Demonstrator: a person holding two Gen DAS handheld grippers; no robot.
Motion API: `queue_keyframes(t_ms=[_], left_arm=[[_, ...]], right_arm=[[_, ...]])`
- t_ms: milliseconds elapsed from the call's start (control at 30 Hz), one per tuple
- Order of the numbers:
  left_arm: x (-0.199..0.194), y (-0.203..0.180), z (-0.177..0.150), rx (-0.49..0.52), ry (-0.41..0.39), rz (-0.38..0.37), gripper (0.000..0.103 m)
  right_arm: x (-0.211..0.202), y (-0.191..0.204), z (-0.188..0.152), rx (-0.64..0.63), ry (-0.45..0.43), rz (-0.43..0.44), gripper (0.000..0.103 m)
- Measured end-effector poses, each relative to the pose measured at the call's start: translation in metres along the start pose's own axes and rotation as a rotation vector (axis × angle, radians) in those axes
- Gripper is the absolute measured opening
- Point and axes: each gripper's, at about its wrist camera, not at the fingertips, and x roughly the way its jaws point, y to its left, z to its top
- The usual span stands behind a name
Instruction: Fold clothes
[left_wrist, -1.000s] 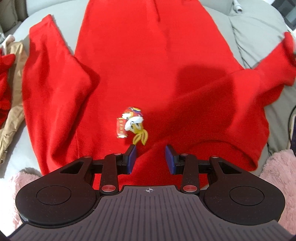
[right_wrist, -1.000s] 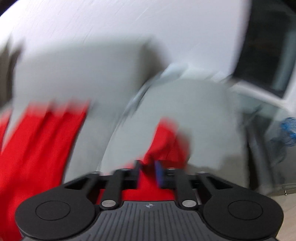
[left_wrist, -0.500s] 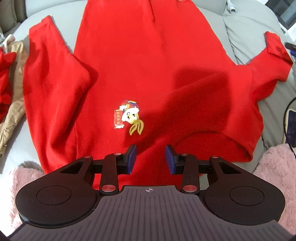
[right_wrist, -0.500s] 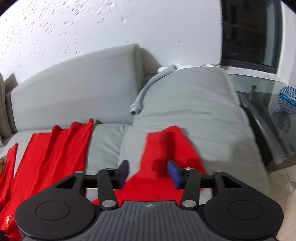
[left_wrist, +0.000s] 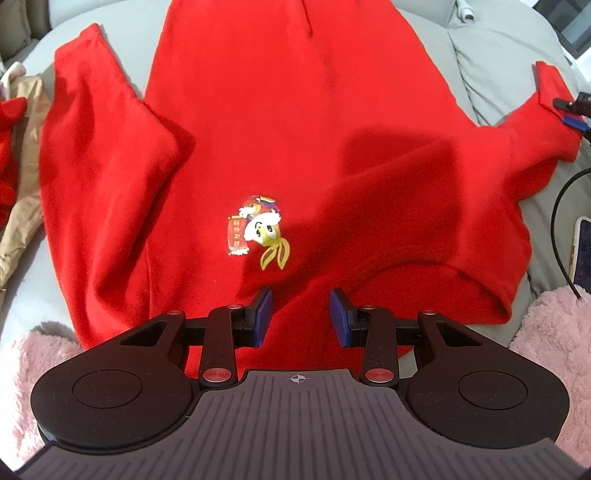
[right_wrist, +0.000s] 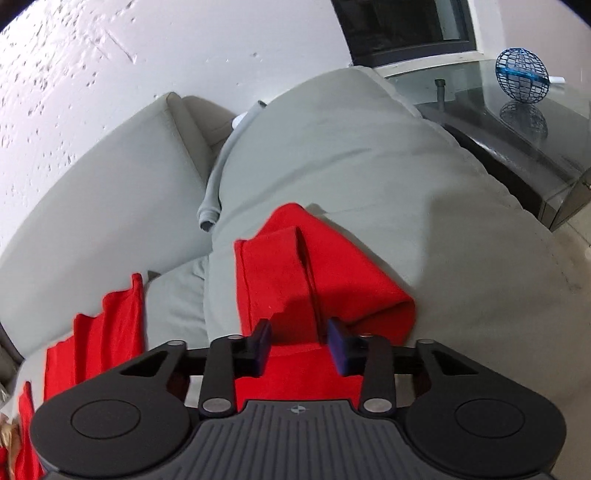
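A red sweatshirt (left_wrist: 280, 122) with a small cartoon print (left_wrist: 258, 230) lies spread flat on a grey sofa. Its left sleeve (left_wrist: 92, 177) is folded down along the body. Its right sleeve (left_wrist: 532, 147) stretches out to the right over a grey cushion. My left gripper (left_wrist: 301, 317) is open and empty, just above the sweatshirt near the collar. My right gripper (right_wrist: 299, 341) is open, its fingers on either side of the right sleeve's cuff (right_wrist: 295, 280). It also shows at the right edge of the left wrist view (left_wrist: 570, 110).
A beige garment and another red item (left_wrist: 18, 147) lie at the far left. Pink fluffy fabric (left_wrist: 554, 332) borders the near edge. A phone and black cable (left_wrist: 576, 243) lie on the right. A glass table with a blue wire ball (right_wrist: 521, 79) stands beyond the sofa arm.
My right gripper let go of the sleeve, opened, and moved down to the cuff lying on the cushion. The left gripper drifted slightly back over the sweatshirt.
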Motion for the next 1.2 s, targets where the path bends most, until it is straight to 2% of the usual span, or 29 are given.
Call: queue_keyframes(t_ms=[33, 100, 267, 367, 400, 467, 567, 667, 733, 767, 800, 833, 933, 1000, 1067, 1167, 1200], left_arm=[[0.000, 0.000, 0.000, 0.000, 0.000, 0.000, 0.040], [0.000, 0.000, -0.001, 0.003, -0.001, 0.001, 0.040], [0.000, -0.001, 0.001, 0.007, 0.004, 0.002, 0.040], [-0.001, -0.003, 0.004, 0.015, 0.007, 0.001, 0.040], [-0.002, -0.004, 0.005, 0.022, 0.005, -0.001, 0.040], [-0.003, -0.007, 0.007, 0.028, 0.003, -0.002, 0.040], [-0.005, -0.011, 0.010, 0.033, 0.004, -0.009, 0.040], [-0.004, -0.012, 0.010, 0.036, 0.011, -0.010, 0.040], [-0.004, -0.011, 0.009, 0.036, 0.021, -0.011, 0.040], [-0.003, -0.011, 0.009, 0.038, 0.024, -0.011, 0.040], [-0.003, -0.011, 0.008, 0.039, 0.025, -0.013, 0.040], [-0.003, -0.011, 0.007, 0.039, 0.025, -0.015, 0.040], [-0.002, -0.010, 0.006, 0.040, 0.019, -0.021, 0.040], [-0.005, -0.012, 0.003, 0.046, 0.008, -0.031, 0.040], [-0.010, -0.014, -0.001, 0.056, -0.006, -0.048, 0.040], [-0.016, -0.016, -0.012, 0.079, -0.017, -0.058, 0.040], [-0.017, -0.016, -0.015, 0.081, -0.016, -0.057, 0.040]], right_arm=[[0.000, 0.003, -0.001, -0.026, 0.000, -0.007, 0.015], [-0.006, 0.013, 0.001, -0.124, -0.006, -0.016, 0.010], [-0.034, 0.032, 0.026, -0.344, -0.104, -0.075, 0.009], [-0.045, 0.036, 0.056, -0.512, -0.180, -0.191, 0.009], [-0.044, 0.034, 0.079, -0.584, -0.209, -0.263, 0.009], [-0.040, 0.027, 0.109, -0.619, -0.224, -0.335, 0.009], [-0.018, 0.014, 0.148, -0.613, -0.196, -0.441, 0.009], [0.017, 0.001, 0.160, -0.614, -0.127, -0.562, 0.012], [0.038, -0.007, 0.156, -0.588, -0.038, -0.611, 0.024], [0.040, -0.010, 0.152, -0.555, -0.023, -0.607, 0.027], [0.034, -0.013, 0.146, -0.499, -0.036, -0.577, 0.037], [0.029, -0.014, 0.143, -0.464, -0.052, -0.553, 0.041], [-0.008, -0.017, 0.116, -0.358, -0.088, -0.438, 0.043], [-0.027, -0.016, 0.097, -0.302, -0.068, -0.368, 0.043], [-0.044, -0.018, 0.074, -0.221, -0.024, -0.261, 0.043], [-0.046, -0.026, 0.050, -0.101, 0.039, -0.173, 0.038], [-0.043, -0.033, 0.043, -0.028, 0.056, -0.146, 0.032]])
